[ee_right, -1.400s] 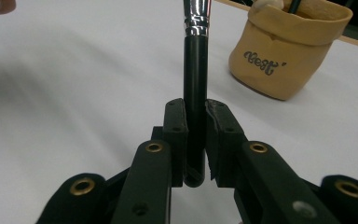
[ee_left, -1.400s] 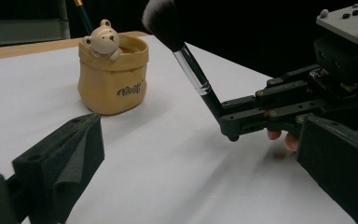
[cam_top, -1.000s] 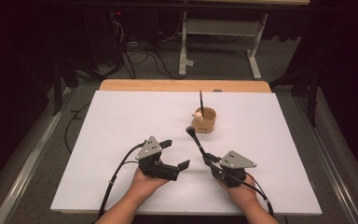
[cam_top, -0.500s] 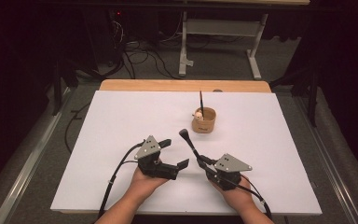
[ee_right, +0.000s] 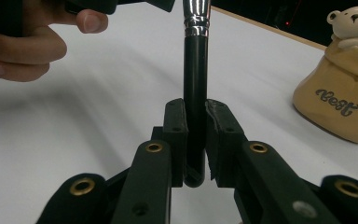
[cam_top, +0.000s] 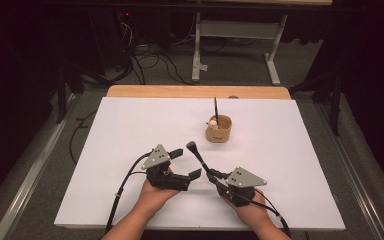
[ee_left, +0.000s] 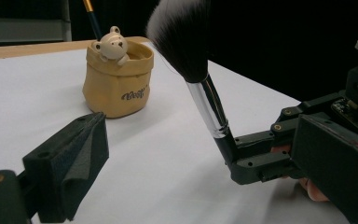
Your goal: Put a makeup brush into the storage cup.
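Your right gripper (cam_top: 211, 174) squeezes the brush (cam_top: 198, 156) | brush points up, leaning toward the cup (cam_top: 218, 130) | left gripper (cam_top: 186, 163) open, beside the cup's near side

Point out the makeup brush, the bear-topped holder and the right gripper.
makeup brush (ee_left: 182, 39): left gripper view, on the bristle head.
bear-topped holder (ee_left: 116, 88): left gripper view, on its tan front wall.
right gripper (ee_right: 196, 140): right gripper view, between the pads clamping the brush handle.

A dim room: grey carpet floor (cam_top: 130, 85), tangled black cables (cam_top: 145, 55) far left, and a white-legged table frame (cam_top: 235, 30) behind the white desk (cam_top: 130, 130).
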`<action>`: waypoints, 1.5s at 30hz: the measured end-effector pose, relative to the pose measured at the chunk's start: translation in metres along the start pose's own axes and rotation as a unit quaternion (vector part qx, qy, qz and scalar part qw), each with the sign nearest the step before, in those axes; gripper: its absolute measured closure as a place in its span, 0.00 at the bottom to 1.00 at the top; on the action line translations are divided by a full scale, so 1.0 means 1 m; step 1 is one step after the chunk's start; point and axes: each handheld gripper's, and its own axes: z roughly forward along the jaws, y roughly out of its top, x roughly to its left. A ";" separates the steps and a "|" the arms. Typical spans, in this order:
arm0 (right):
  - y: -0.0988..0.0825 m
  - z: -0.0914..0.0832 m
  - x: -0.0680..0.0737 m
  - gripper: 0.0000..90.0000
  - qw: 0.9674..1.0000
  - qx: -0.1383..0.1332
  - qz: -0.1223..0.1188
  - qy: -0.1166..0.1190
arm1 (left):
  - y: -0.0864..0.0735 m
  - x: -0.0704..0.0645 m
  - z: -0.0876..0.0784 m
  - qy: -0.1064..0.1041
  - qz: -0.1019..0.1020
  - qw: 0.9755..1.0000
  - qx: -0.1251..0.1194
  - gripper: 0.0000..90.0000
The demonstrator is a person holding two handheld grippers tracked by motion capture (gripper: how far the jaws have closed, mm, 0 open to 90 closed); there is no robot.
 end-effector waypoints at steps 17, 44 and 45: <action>0.002 0.003 0.010 0.90 1.000 0.001 -0.012 0.015 | -0.001 0.007 -0.006 -0.008 -0.024 0.999 -0.021 0.20; 0.003 0.004 0.013 0.90 1.000 0.001 -0.015 0.017 | -0.005 0.011 -0.007 -0.057 -0.044 0.997 -0.024 0.73; 0.003 0.004 0.013 0.90 1.000 0.001 -0.015 0.017 | -0.005 0.011 -0.007 -0.059 -0.045 0.997 -0.024 0.74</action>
